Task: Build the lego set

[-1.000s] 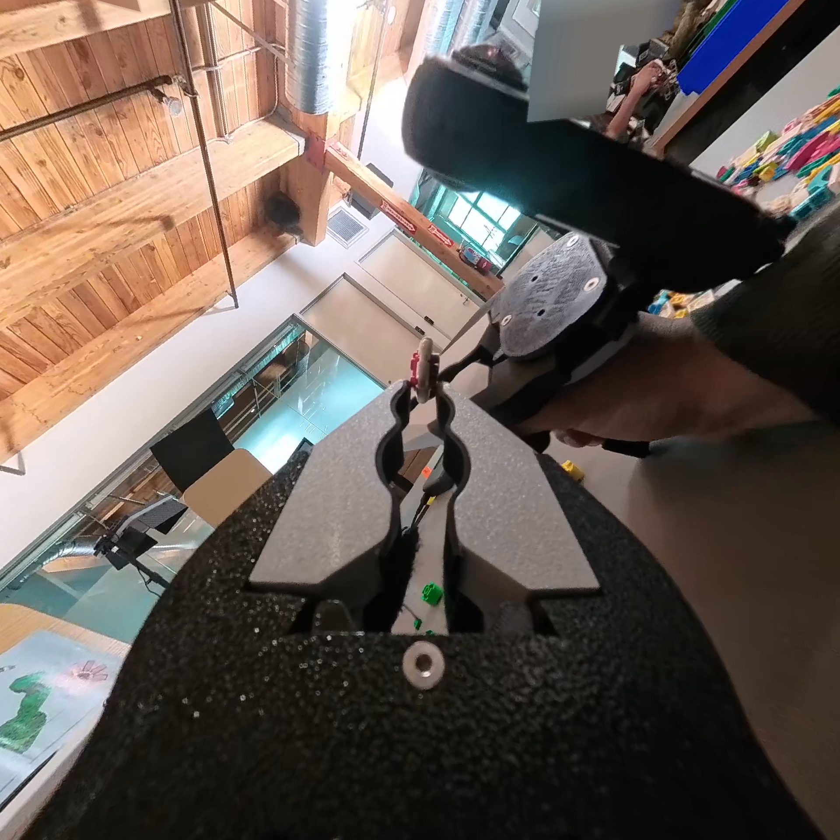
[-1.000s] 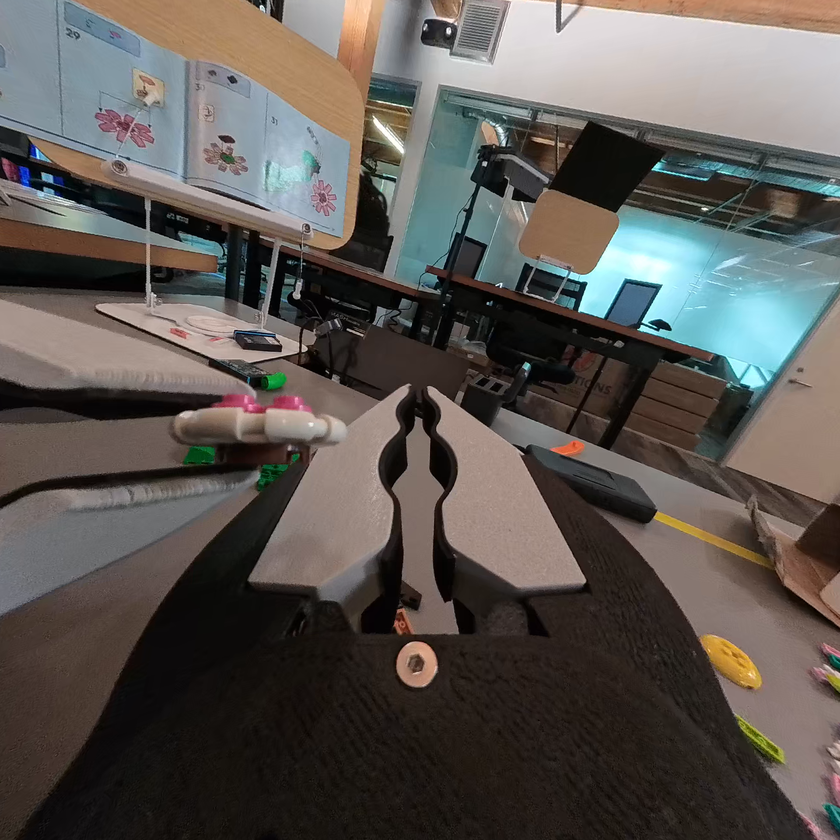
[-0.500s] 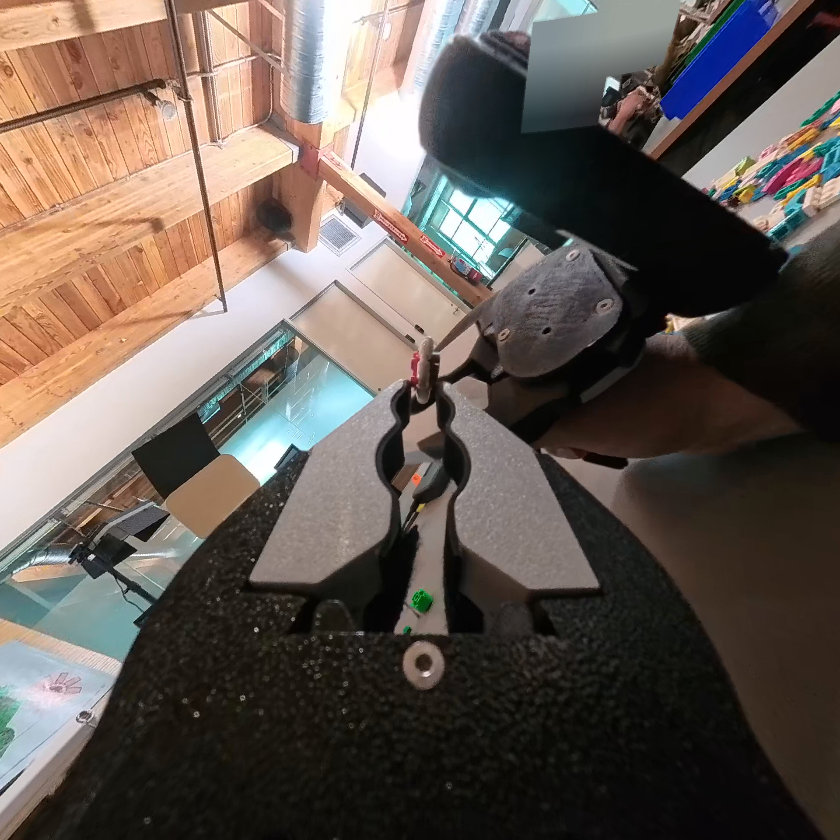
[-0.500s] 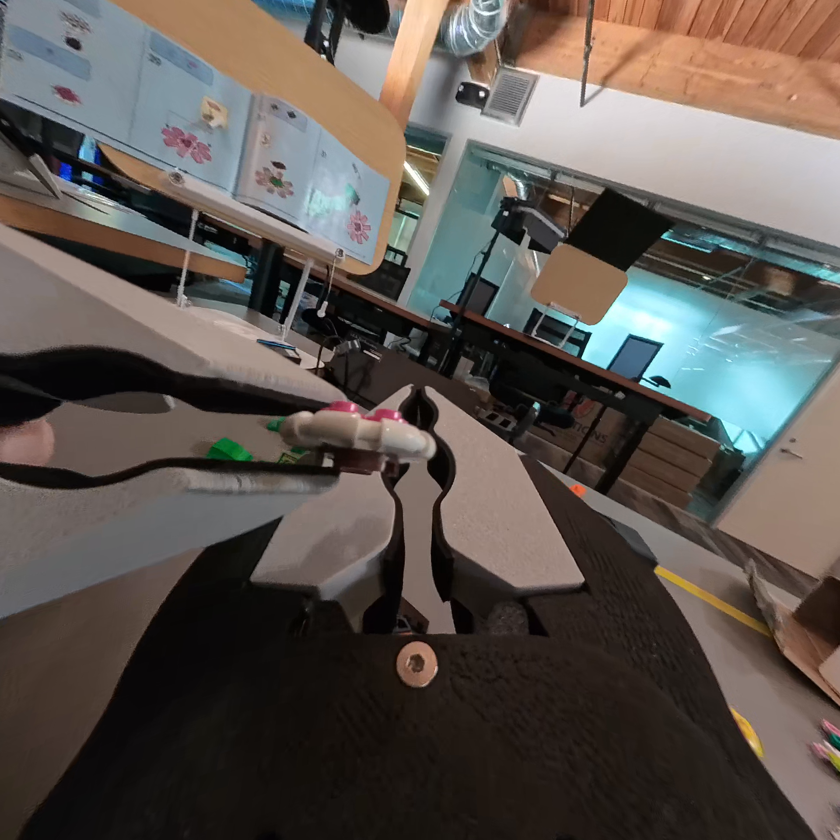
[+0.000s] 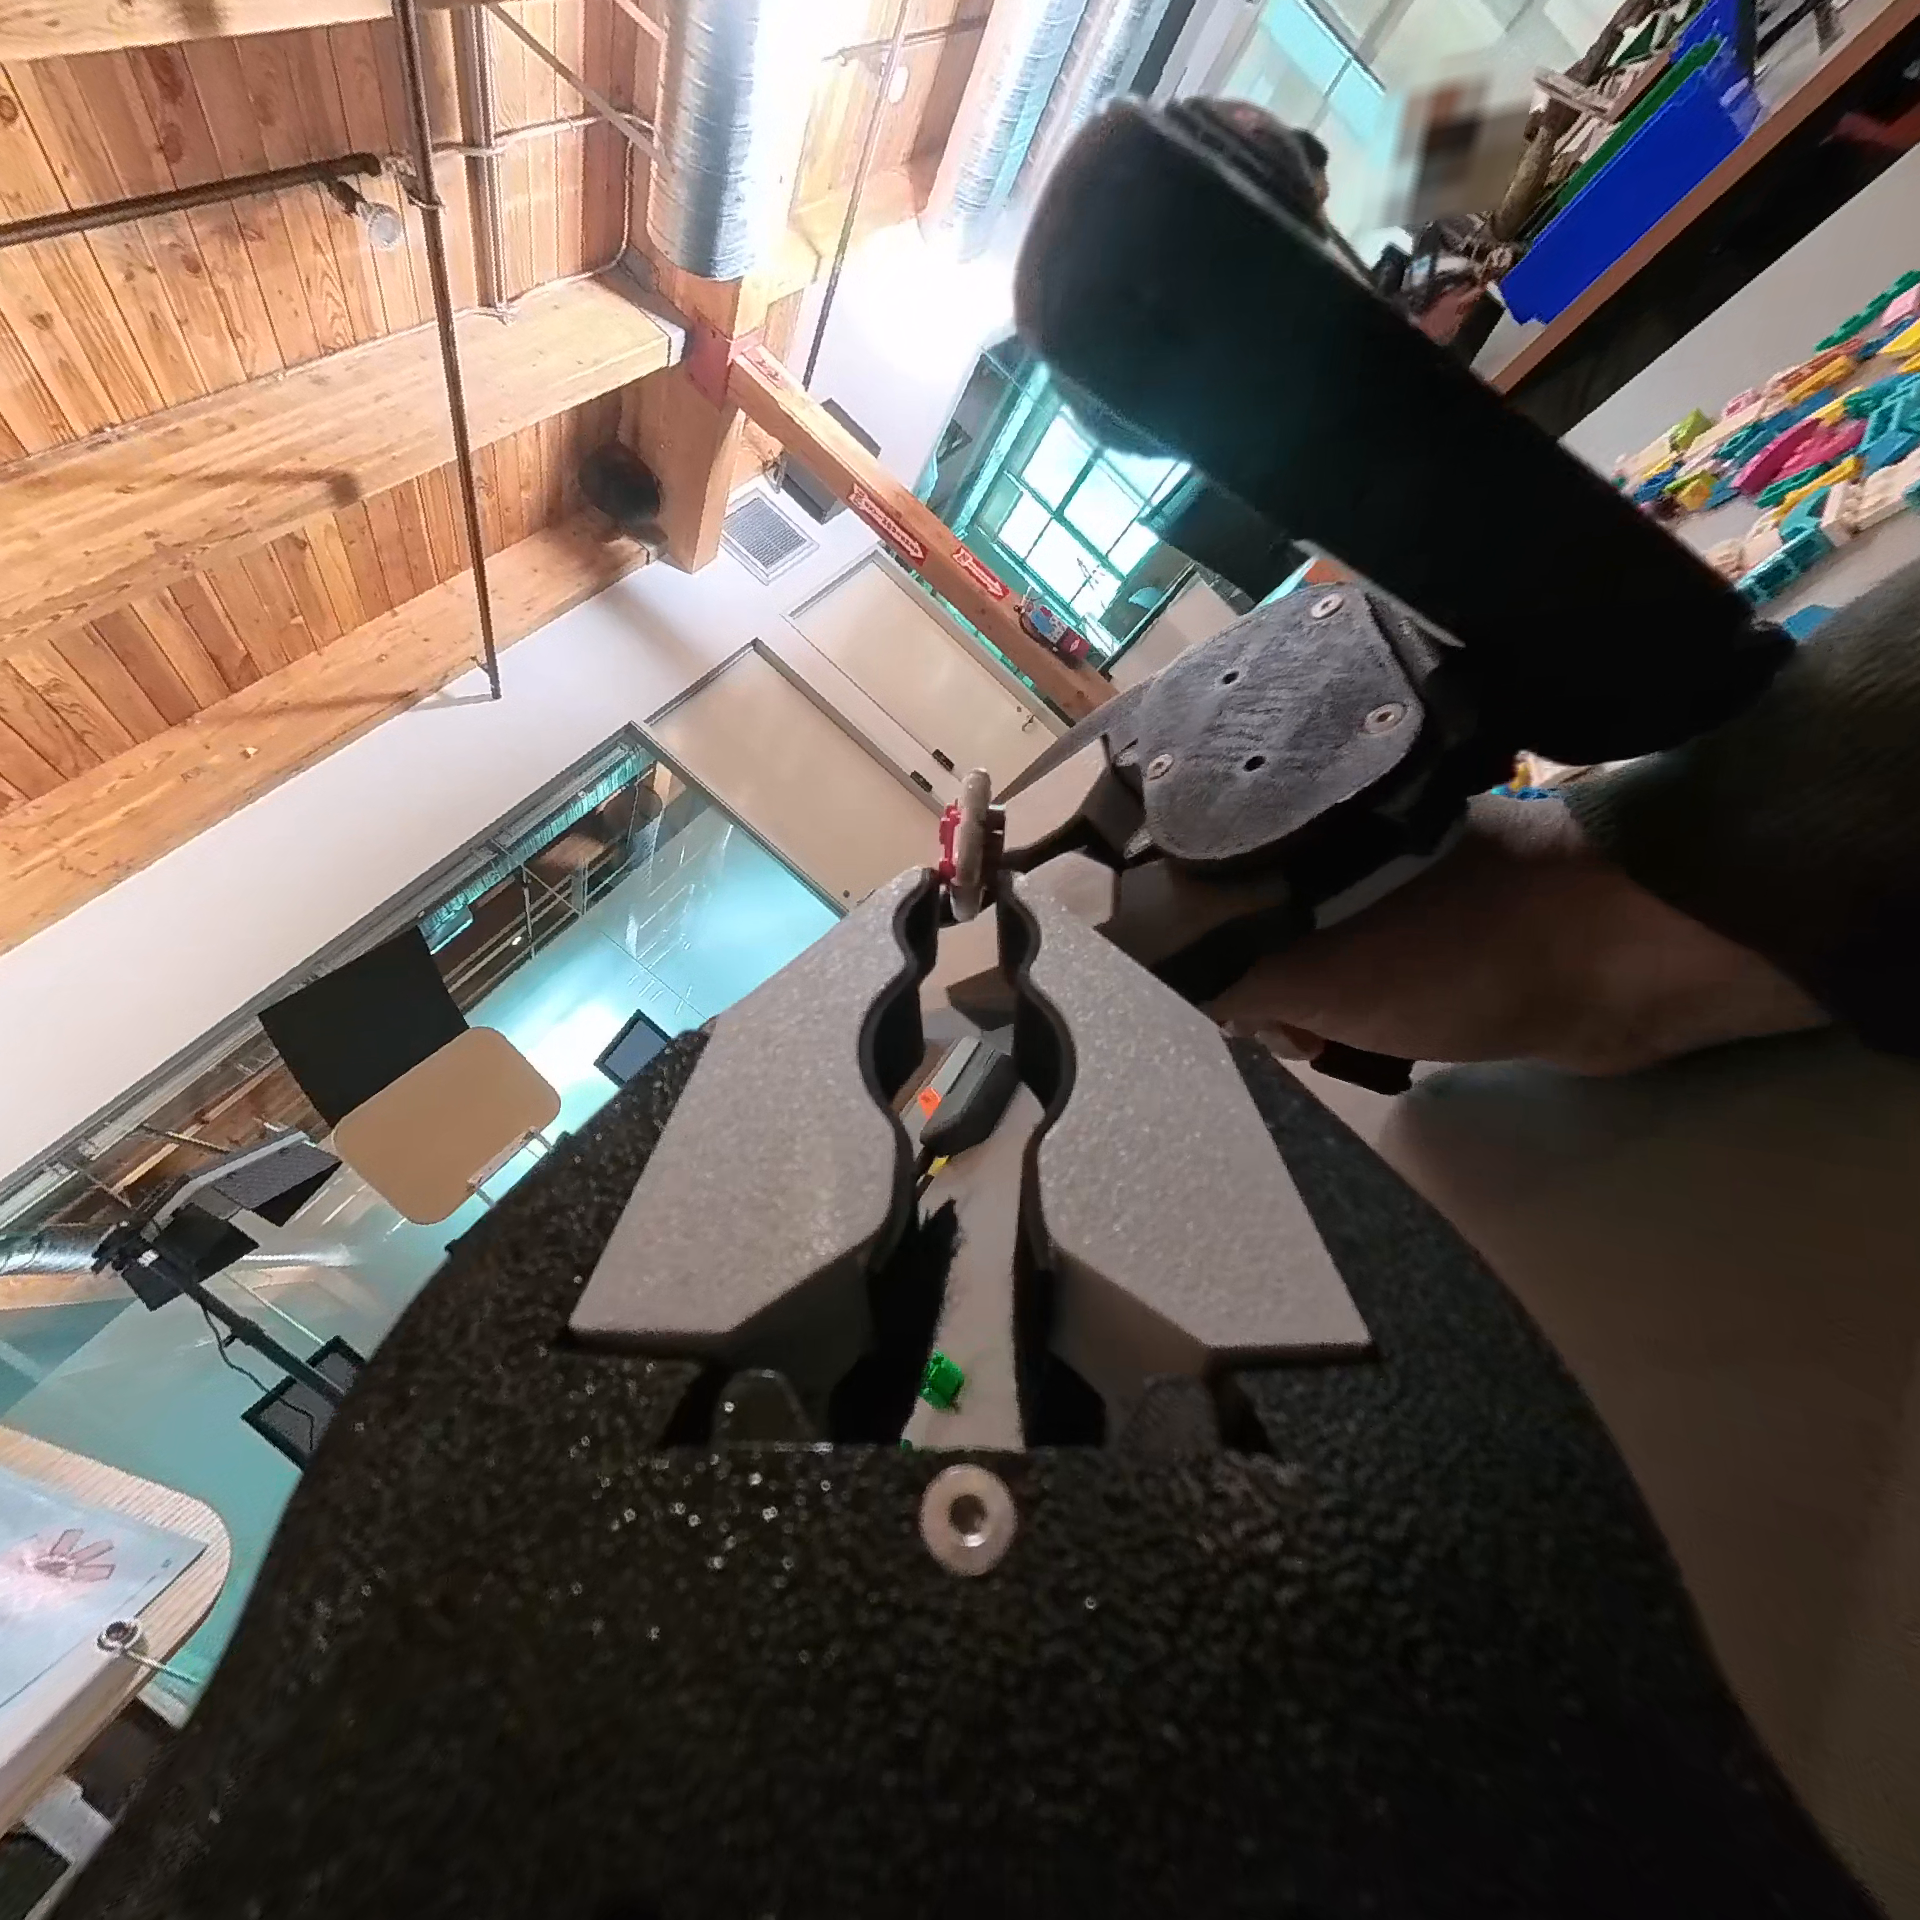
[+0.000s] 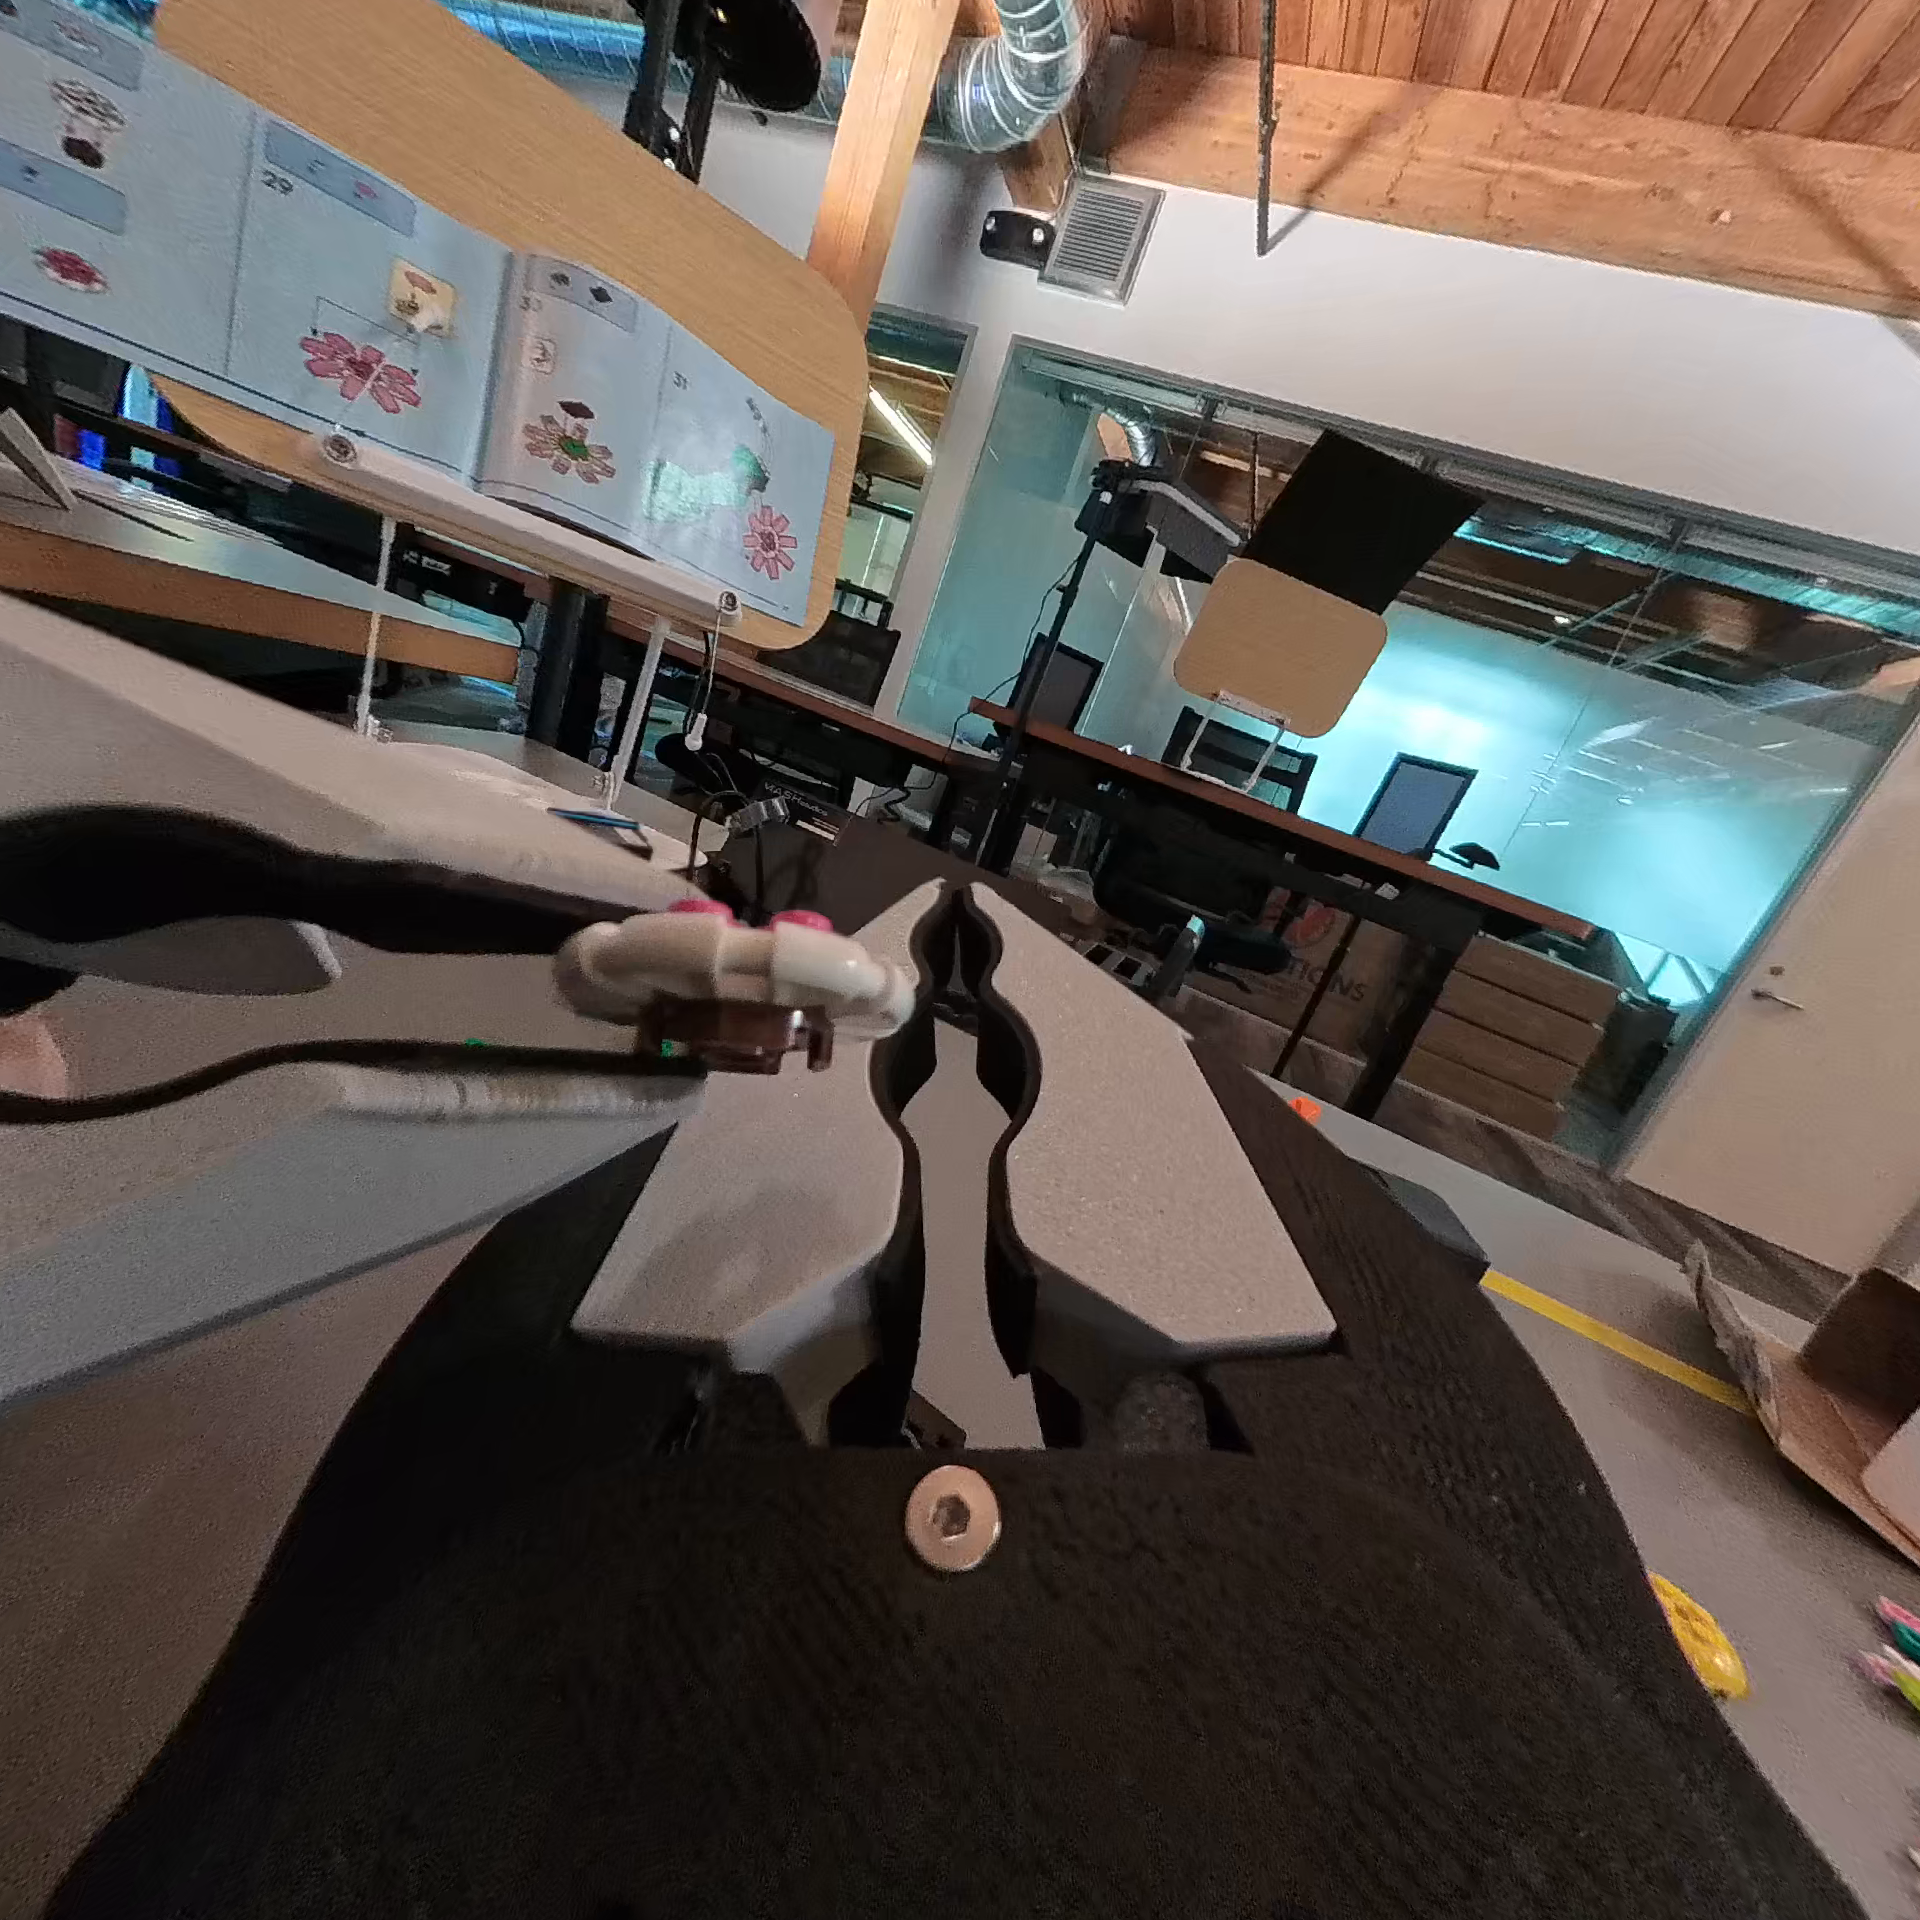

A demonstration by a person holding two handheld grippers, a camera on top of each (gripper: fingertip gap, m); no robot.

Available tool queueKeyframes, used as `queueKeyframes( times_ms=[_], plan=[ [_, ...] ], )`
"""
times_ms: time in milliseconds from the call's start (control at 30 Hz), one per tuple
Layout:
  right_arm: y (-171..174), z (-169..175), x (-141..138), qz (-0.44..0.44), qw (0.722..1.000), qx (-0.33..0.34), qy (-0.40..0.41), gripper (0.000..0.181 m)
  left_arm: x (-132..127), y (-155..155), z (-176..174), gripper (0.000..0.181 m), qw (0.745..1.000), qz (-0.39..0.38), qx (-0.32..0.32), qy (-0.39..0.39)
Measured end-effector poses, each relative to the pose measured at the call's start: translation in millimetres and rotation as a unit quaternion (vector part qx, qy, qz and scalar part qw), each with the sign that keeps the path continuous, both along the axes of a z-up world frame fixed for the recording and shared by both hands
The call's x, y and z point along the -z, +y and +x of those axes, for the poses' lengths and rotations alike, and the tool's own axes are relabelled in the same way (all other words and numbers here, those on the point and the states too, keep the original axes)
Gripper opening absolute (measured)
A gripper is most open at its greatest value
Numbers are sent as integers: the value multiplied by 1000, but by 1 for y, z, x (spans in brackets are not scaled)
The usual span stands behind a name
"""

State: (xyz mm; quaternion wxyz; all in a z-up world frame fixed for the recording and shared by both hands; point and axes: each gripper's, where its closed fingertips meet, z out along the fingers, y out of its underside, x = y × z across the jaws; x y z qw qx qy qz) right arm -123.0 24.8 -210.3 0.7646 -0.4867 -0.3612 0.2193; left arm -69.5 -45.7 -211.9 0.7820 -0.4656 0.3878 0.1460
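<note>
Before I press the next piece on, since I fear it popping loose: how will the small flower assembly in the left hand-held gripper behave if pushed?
The flower assembly looks rigid plastic, so it likely won't flex. The left hand-held gripper pinches only one thin edge, so a push could pivot it or flick it out. Being stacked pieces, it might separate.

Lego assembly [image 6: 727, 977]: white petals, pink studs, brown base; gripper fingers [image 6: 1132, 1164]: grey on black mount; instruction booklet [image 6: 416, 343] at 10 o'clock: pale blue with pink flower diagrams.
</note>
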Motion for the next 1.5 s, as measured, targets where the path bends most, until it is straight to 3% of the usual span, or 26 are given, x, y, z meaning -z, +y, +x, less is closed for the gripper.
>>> queueKeyframes(
  times_ms=[567,700,867,933,1000,1067,1133,1167,1267,1400,1500],
  plan=[
    [3,2,-1,-2,1000,-2,7,0,-1,-2,4,8,1000,5,6,5],
    [17,9,-1,-3,999,38,9,3,-1,-2,-1,8,1000,7,-2,9],
    [29,43,-12,14,994,103,22,6,0,0,-6,8,1000,7,-21,14],
    [24,74,-40,53,988,135,43,6,1,1,-8,8,999,8,-33,16],
    [10,97,-65,49,990,116,70,6,1,3,-12,8,999,9,-47,21],
    [-8,89,-54,-114,992,-4,59,12,1,4,-14,8,997,19,-63,41],
    [-31,80,-38,-308,940,-121,82,31,3,4,-11,8,992,37,-79,87],
    [-30,88,-36,-346,925,-107,116,32,6,4,-8,8,988,49,-86,121],
    [-41,97,-14,-407,902,-78,118,27,17,4,5,8,971,73,-101,206],
    [-74,76,12,-553,803,-182,125,32,19,-7,22,8,958,110,-82,253],
    [-71,75,16,-582,766,-199,184,17,20,-10,26,8,954,118,-79,265]
  ],
)
